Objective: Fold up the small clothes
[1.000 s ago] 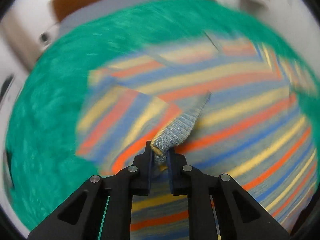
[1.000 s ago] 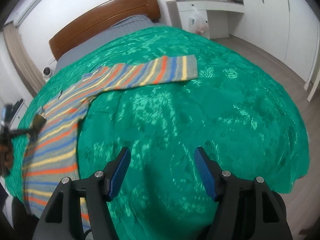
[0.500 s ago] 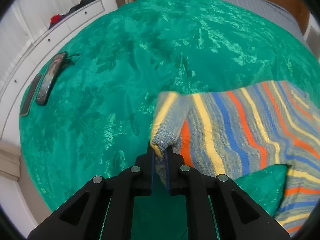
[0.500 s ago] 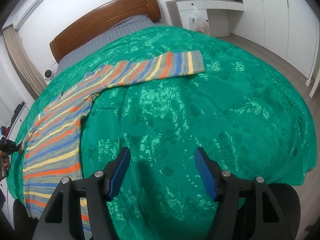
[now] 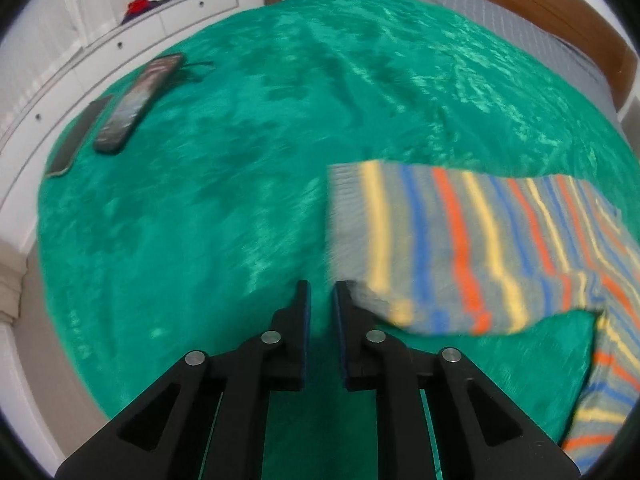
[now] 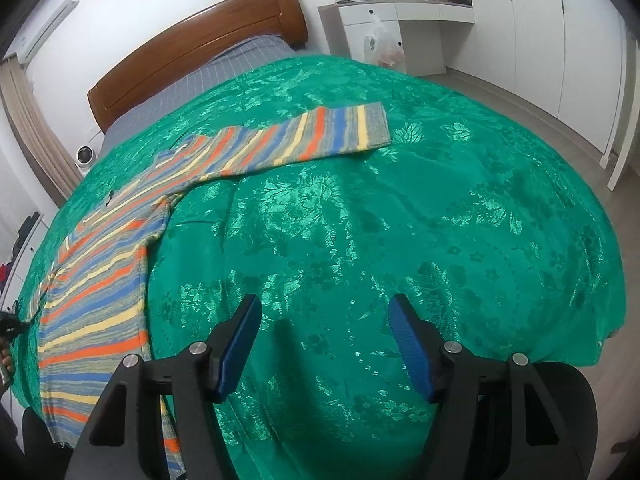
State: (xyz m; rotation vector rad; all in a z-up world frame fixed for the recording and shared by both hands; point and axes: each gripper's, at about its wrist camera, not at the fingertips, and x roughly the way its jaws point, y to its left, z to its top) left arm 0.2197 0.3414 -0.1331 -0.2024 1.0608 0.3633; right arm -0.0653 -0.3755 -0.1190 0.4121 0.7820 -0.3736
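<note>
L wrist cam sits low over the bedspread [image 5: 240,200]; R looks across it toward headboard [image 6: 192,52]; both share sweater [image 5: 460,248].

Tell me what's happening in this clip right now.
A person with a handheld gripper in each hand is spreading a striped sweater out on a bed covered by a green bedspread, ahead of folding it. The left gripper has just let go of one sleeve cuff, which lies flat beside its slightly parted fingers. The right gripper hangs wide open over bare bedspread, holding nothing. The other sleeve is stretched out. Two phones lie near the bed's edge.
</note>
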